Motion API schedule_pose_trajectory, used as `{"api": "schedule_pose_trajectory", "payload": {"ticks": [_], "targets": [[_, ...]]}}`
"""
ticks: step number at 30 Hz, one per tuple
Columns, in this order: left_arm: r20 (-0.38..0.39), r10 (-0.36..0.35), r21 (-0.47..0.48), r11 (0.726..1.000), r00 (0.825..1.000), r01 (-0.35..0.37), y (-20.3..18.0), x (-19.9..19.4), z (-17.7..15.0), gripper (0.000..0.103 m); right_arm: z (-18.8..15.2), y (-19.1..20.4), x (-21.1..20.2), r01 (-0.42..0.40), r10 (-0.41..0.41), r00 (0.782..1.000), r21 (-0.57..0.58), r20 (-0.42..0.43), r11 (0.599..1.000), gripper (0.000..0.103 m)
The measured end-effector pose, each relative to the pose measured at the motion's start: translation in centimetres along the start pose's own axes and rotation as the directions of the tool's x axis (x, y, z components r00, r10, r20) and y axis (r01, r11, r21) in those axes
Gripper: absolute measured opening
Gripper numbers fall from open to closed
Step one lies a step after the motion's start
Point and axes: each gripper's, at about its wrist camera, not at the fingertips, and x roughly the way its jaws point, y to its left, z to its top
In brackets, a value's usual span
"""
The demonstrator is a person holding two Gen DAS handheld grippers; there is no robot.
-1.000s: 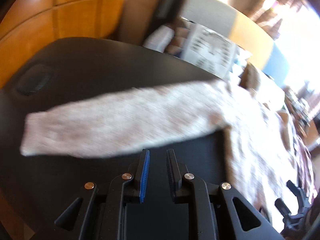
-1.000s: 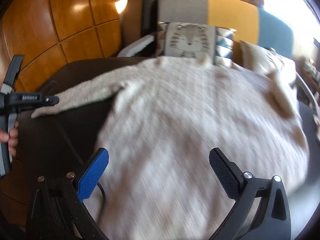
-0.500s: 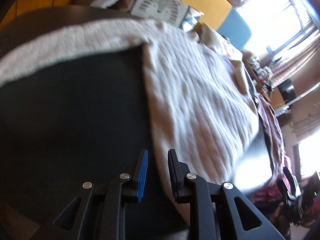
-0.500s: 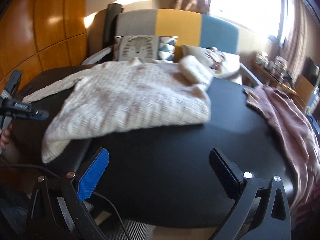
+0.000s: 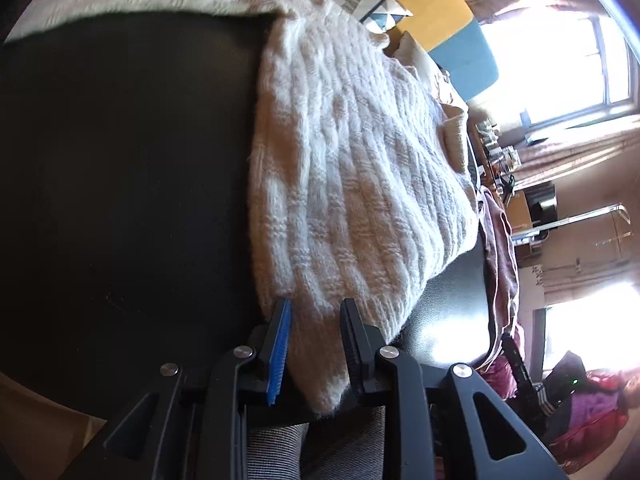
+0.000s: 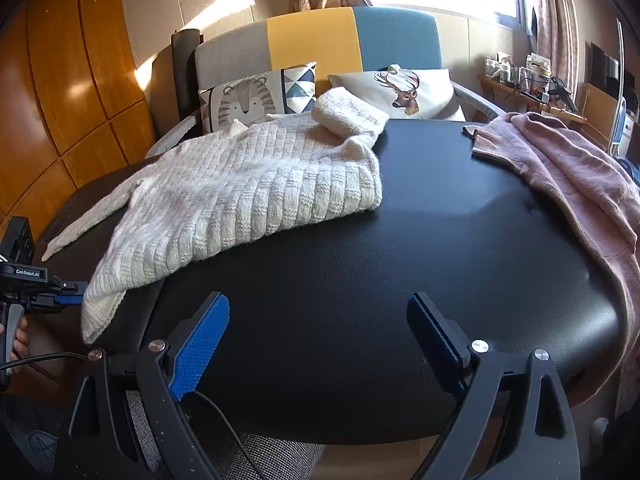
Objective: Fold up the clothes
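Knitwear in cream, a ribbed sweater (image 6: pixel 240 192), is spread across the left half of a black padded table (image 6: pixel 360 280), one sleeve trailing off toward the far left and a lower corner hanging over the near edge. A pink garment (image 6: pixel 568 176) is draped over the table's right side, well apart from the sweater.

The left gripper (image 5: pixel 316 312) is seen with the sweater's hanging corner between its fingers; its jaws are opening, a gap shows on either side of the knit, so the corner is judged to be no longer pinched. The right gripper (image 6: pixel 320 320) is held above bare tabletop at the near edge, jaws wide and closing slightly, with nothing between them.

The step in hand is judged to be laying the sweater flat before any fold is made. Next, the hanging corner probably has to be drawn back onto the table and the body smoothed. A sleeve or side edge would then have to be gripped and carried across the body.
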Motion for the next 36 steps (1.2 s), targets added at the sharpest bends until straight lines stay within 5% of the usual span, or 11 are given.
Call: {"api": "schedule_pose_trajectory", "payload": {"ticks": [6,11,19,25,30,36], "targets": [[0.065,0.063,-0.069,0.996,0.996,-0.058,1.7,-1.9,0.2,0.025,-0.1,-1.1,1.0,0.001,0.0,1.0,0.041,-0.019,0.999,0.093],[0.045,0.038,-0.106,0.994,0.998,-0.033,2.1,-1.1,0.3,0.03,-0.1,-1.5,1.8,-0.017,0.019,0.999,0.073,-0.029,0.997,0.093],[0.02,-0.041,-0.121,0.992,0.999,0.043,0.7,-0.1,1.4,0.071,-0.4,-2.2,2.3,-0.024,0.029,0.999,0.115,-0.036,0.993,0.093],[0.008,-0.086,-0.156,0.984,0.996,0.087,0.4,0.1,1.7,0.089,-0.6,-2.5,2.5,-0.034,0.04,0.998,0.122,-0.042,0.992,0.093],[-0.012,-0.191,-0.213,0.96,0.982,0.184,1.0,0.6,1.2,0.084,-0.3,-2.8,3.3,-0.041,0.046,0.998,0.105,-0.05,0.994,0.093],[-0.06,-0.26,-0.256,0.937,0.964,0.238,1.3,2.2,0.8,0.044,1.9,-5.6,5.2,-0.061,0.067,0.997,0.139,-0.044,0.988,0.093]]}}
